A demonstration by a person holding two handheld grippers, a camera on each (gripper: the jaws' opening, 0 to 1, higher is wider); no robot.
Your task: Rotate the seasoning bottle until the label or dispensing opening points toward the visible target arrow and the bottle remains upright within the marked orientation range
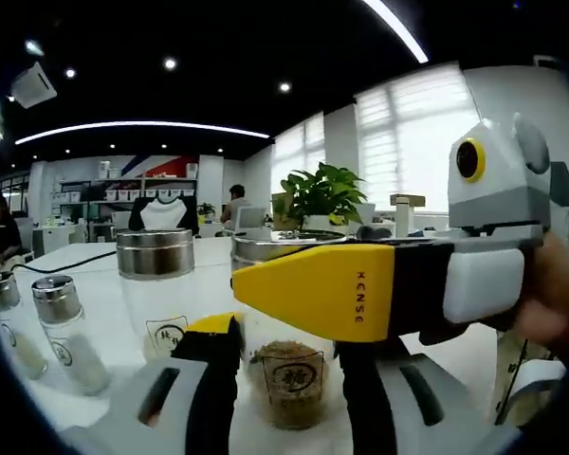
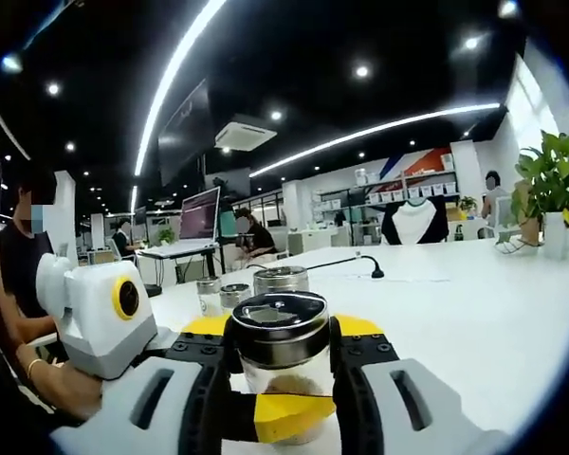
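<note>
Seasoning bottle [image 2: 281, 365]: stood upright on worktop [image 2: 474, 313], clamped between right gripper [image 2: 281, 379] jaws; left gripper [image 1: 286, 379] at 6 o'clock, also closed on it.

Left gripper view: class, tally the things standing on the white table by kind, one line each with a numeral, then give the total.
Large glass jars with metal lids: 2
Small glass shakers with metal tops: 2
Potted plants: 1
Total: 5

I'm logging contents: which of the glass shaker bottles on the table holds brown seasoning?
The seasoning bottle between the left gripper jaws: brown granules at its bottom. The two small shakers at left hold white contents; the wide jar beside it looks empty.
</note>
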